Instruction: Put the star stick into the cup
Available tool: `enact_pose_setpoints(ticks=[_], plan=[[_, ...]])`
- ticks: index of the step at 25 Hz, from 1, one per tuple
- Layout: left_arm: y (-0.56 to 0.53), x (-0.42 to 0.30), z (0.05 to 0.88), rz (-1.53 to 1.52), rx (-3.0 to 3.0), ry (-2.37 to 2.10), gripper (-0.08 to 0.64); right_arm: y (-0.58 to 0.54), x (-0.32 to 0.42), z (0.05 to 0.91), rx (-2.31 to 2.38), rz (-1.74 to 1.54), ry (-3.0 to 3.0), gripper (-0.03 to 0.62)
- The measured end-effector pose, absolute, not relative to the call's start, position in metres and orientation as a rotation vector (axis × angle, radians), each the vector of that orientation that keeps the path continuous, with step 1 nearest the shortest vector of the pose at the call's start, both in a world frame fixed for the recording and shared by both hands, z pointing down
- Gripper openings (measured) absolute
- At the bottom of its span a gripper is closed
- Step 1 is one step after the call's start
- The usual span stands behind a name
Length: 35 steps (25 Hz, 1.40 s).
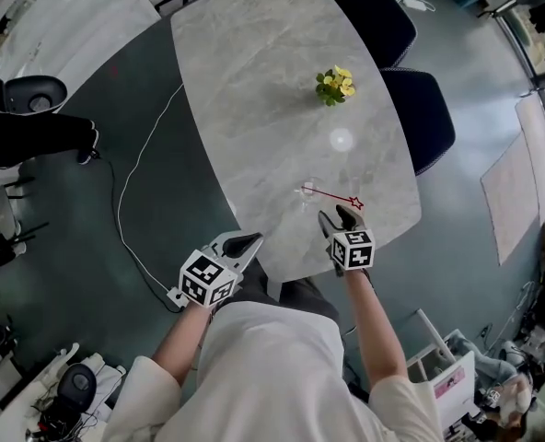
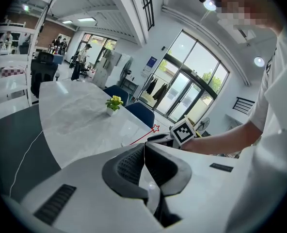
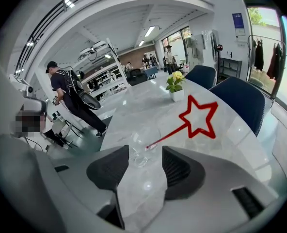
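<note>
A small clear glass cup (image 1: 309,192) stands on the marble table (image 1: 254,81) near its front edge. The red star stick (image 1: 332,196) leans out of it, with its lower end at the cup's mouth and its star (image 1: 355,203) pointing right. In the right gripper view, the cup (image 3: 144,147) sits just beyond my jaws and the star (image 3: 198,116) hangs above them. My right gripper (image 1: 337,217) stands open just behind the stick, with nothing between its pads. My left gripper (image 1: 247,243) is shut and empty at the table's near edge; its own view shows the jaws (image 2: 143,163) touching.
A small pot of yellow flowers (image 1: 335,85) stands farther back on the table. Two dark blue chairs (image 1: 420,118) line the right side. A white cable (image 1: 130,210) runs over the floor on the left. A person with a backpack (image 3: 71,96) walks in the background.
</note>
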State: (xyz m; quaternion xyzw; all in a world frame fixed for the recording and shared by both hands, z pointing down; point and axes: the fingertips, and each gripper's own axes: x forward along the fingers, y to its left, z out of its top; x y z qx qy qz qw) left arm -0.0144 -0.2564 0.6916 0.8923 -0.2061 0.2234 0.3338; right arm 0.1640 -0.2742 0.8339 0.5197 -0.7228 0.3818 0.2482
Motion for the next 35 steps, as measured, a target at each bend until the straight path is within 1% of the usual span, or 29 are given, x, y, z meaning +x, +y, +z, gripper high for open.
enact_pose_setpoints(ticks=[4, 7, 11, 20, 23, 28, 35], plan=[[-0.254, -0.016, 0.667, 0.573, 2.369, -0.518, 0.021, -0.27, 0.159, 0.788, 1.471, 1.01, -2.004, 0.221], [-0.252, -0.015, 0.646, 0.549, 2.404, -0.493, 0.021, -0.265, 0.154, 0.75, 1.502, 0.979, -2.036, 0.176], [-0.248, -0.013, 0.625, 0.526, 2.443, -0.453, 0.021, -0.252, 0.145, 0.705, 1.537, 0.926, -2.061, 0.162], [-0.237, -0.015, 0.582, 0.513, 2.536, -0.362, 0.021, -0.209, 0.129, 0.629, 1.568, 0.825, -2.08, 0.08], [-0.227, -0.018, 0.574, 0.527, 2.55, -0.338, 0.021, -0.197, 0.133, 0.606, 1.62, 0.787, -2.09, 0.057], [-0.216, -0.017, 0.556, 0.531, 2.593, -0.313, 0.021, -0.183, 0.145, 0.572, 1.681, 0.71, -2.12, 0.047], [-0.201, -0.001, 0.513, 0.453, 2.667, -0.389, 0.021, -0.159, 0.175, 0.526, 1.747, 0.664, -2.206, 0.023]])
